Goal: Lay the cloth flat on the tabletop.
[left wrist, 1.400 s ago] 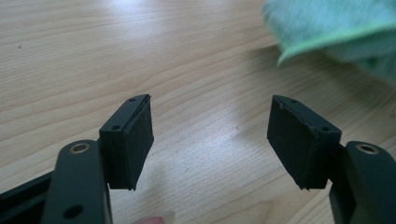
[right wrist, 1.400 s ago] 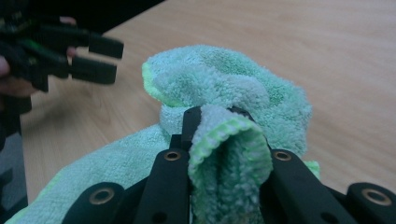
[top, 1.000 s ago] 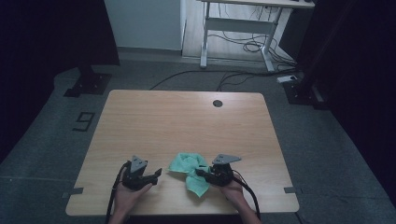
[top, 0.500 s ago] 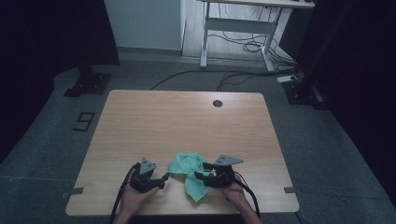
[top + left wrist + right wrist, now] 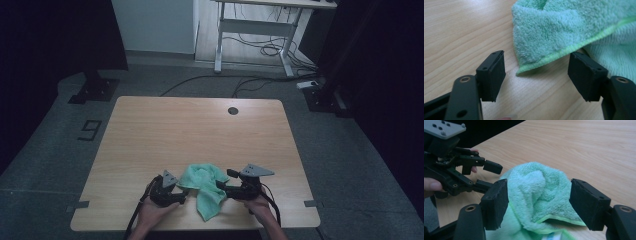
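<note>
**High view: green cloth bunched between two hand-held grippers**

High view shows the green cloth [image 5: 202, 186] crumpled on the wooden table [image 5: 200, 130], with the left gripper [image 5: 181, 196] just off its one side and the right gripper [image 5: 220, 188] at the other. In the left gripper view the jaws stand wide apart, the cloth's hemmed corner just ahead of them, nothing gripped. In the right gripper view the jaws have just been opening; a fold of cloth lies between them, brushing one pad but no longer pinched.

The wooden desk [image 5: 165, 135] has a round hole [image 5: 233, 110] near its far edge. Cables [image 5: 260, 50] lie on the floor beneath a white frame [image 5: 252, 30] behind.
</note>
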Tool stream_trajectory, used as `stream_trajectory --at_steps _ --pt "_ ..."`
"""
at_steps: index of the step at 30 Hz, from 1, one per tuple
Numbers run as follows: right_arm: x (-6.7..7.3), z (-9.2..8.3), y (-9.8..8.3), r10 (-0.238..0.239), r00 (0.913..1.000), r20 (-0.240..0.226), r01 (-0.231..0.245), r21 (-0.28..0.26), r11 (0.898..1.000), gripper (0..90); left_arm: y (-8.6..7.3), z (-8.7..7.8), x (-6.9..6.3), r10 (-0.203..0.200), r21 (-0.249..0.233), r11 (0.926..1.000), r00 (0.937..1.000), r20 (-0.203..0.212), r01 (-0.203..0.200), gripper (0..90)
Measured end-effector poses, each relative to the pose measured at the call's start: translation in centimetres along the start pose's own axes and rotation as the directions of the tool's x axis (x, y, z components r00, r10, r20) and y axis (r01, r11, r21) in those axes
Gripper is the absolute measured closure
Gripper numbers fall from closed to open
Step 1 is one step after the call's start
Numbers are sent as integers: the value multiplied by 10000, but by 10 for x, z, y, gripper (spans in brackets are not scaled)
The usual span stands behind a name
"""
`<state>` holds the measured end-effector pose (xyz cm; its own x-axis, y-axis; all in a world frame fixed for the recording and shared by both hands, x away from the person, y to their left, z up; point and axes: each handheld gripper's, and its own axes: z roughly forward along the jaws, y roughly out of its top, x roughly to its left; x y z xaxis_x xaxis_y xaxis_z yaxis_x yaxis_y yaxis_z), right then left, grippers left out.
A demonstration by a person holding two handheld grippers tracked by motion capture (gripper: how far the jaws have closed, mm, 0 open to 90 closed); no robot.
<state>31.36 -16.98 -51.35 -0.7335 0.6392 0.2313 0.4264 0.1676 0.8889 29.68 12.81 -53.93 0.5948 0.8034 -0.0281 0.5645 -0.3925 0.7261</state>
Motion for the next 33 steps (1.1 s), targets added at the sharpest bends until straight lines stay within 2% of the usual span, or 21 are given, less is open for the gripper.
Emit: stream_trajectory --at_steps 4,6,7,10,13,18,20,22,24,25,26,27,30,33 --pt "-11 0 0 261 9983 529 -269 158 9995 331 1 5 -1 -26 90 10000 10000 -68 27 347" --pt "-14 1 0 349 9975 614 -363 217 9991 333 1 7 -1 5 153 9999 10000 -86 -3 355" --pt "-19 5 -2 376 9961 802 -405 355 9985 336 2 9 -1 33 205 9998 9999 -102 -31 364" --pt "-24 10 -4 342 9947 973 -399 572 9976 337 2 11 -1 18 250 9997 10000 -96 -16 383" --pt "-28 25 -10 140 9931 1161 -276 1162 9928 342 3 12 -1 102 249 9996 9999 -91 -99 409" --pt "-29 37 -14 50 9939 1102 -244 1752 9842 407 3 11 -2 93 234 9997 9999 -44 -92 415" --pt "-27 39 -15 -173 9931 1164 -59 1966 9805 439 2 9 -1 48 154 9999 10000 14 -48 391" --pt "-27 40 -16 -366 9918 1227 90 2181 9759 511 2 5 -1 46 25 10000 9999 115 -46 372" --pt "-27 40 -17 -411 9918 1212 132 2223 9749 539 2 1 -1 81 -113 9999 9998 166 -79 357" --pt "-27 41 -17 -393 9928 1128 125 2293 9733 595 3 0 -1 75 -169 9998 9998 158 -72 357" --pt "-27 41 -17 -393 9928 1128 125 2293 9733 595 3 0 -1 75 -169 9998 9998 158 -72 357" --pt "-29 41 -17 -304 9935 1097 45 2290 9734 639 3 1 0 60 -142 9999 9999 154 -57 357" --pt "-29 42 -17 -231 9946 1013 -5 2265 9740 679 4 7 0 61 98 9999 9999 82 -62 360" --pt "-30 43 -18 -121 9960 889 -83 2263 9740 741 4 13 0 85 234 9997 9999 72 -86 416"
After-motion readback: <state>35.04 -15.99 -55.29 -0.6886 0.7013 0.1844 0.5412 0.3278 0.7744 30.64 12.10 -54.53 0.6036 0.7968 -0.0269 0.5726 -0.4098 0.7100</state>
